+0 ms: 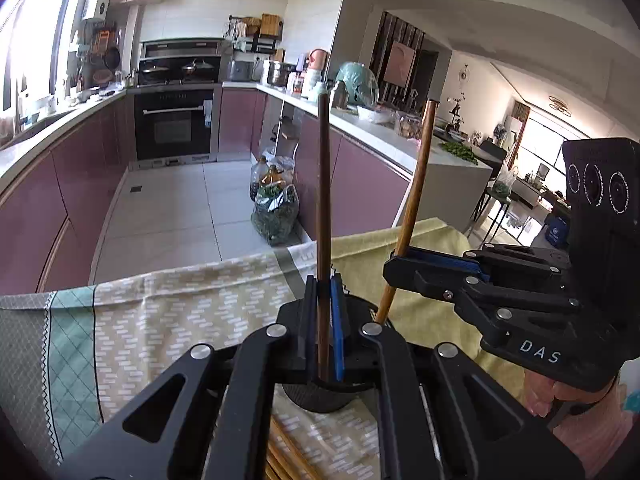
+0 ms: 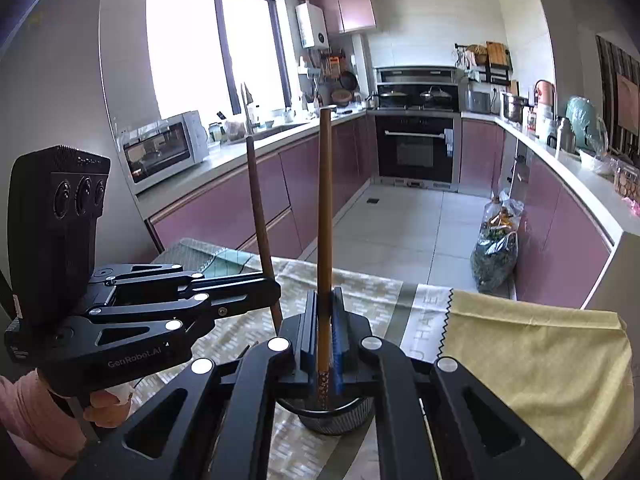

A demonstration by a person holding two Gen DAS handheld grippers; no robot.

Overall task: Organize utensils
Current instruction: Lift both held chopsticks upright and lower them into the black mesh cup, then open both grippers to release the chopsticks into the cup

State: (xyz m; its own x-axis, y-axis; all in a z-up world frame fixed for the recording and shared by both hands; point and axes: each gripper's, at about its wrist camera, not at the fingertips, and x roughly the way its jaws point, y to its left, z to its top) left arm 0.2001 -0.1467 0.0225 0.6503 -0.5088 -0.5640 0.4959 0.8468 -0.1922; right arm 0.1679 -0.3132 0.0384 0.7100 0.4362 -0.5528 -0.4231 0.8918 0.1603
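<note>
The left gripper [image 1: 324,292] is clamped on a dark chopstick [image 1: 323,184] held upright, and the right gripper [image 2: 325,312], at its 3 o'clock, pinches a lighter chopstick [image 2: 325,216]. Both sticks stand over a round black holder [image 2: 334,416] on the patterned tablecloth [image 1: 168,312].

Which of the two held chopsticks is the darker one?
The dark brown wooden chopstick in the left claw; the right claw's chopstick is lighter, orange-brown.

I look into a U-shaped kitchen: mauve cabinets [image 2: 224,208] under pale counters [image 1: 372,132], a built-in oven [image 2: 414,148] on the far wall, grey floor tiles [image 1: 168,216]. A big window [image 2: 216,48] pours in daylight on my left; a living room [image 1: 532,152] opens to my right.
</note>
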